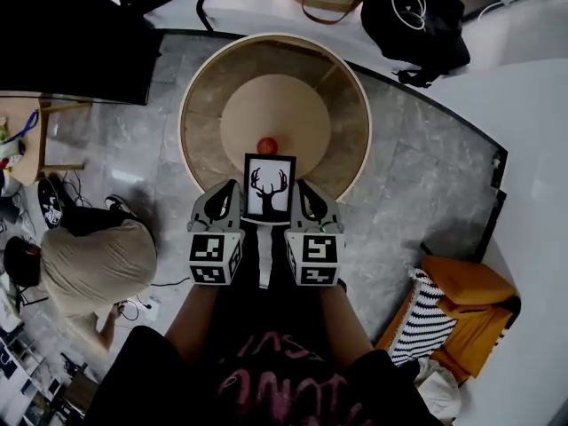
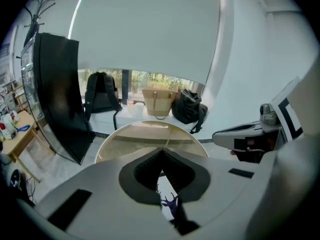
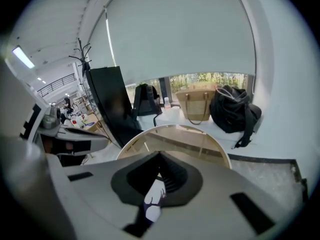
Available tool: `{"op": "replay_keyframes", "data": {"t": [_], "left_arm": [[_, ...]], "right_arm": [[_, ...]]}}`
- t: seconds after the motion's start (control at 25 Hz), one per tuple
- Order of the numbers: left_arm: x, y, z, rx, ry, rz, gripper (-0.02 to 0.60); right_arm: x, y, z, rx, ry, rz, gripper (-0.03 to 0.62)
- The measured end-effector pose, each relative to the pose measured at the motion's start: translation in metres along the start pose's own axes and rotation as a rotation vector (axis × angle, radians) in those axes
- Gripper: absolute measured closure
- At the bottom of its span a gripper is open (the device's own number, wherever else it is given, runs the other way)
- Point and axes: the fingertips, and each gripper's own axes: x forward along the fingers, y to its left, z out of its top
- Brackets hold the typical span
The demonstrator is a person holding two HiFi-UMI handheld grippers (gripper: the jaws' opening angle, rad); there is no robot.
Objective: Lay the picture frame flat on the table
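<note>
Black-edged and rectangular, white inside with a dark antlered head: picture frame (image 1: 269,187), face turned up, held off the round surface (image 1: 337,87) over its near rim. Pale wooden ring, smooth tan disc within. Left gripper (image 1: 233,204) jaws clamped on the frame's left edge, right gripper (image 1: 304,204) jaws clamped on its right edge. Small red ball (image 1: 266,145) just beyond the frame.

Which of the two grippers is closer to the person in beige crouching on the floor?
Left. The left gripper clamps the picture frame on the side toward the crouching person; the right gripper clamps its far side.
</note>
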Motion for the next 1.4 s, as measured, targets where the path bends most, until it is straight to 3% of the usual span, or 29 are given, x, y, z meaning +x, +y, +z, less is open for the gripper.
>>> {"op": "replay_keyframes", "data": {"t": [0.8,1.4], "left_arm": [[-0.090,0.011,0.090,0.057,-0.184,0.062,0.571],[-0.133,0.008,0.177,0.146,-0.370,0.054,0.571]], "right_arm": [[-0.079,0.034,0.084,-0.062,-0.187,0.015,0.572],[-0.123,0.024,0.168,-0.121,-0.359,-0.044,0.572]]}}
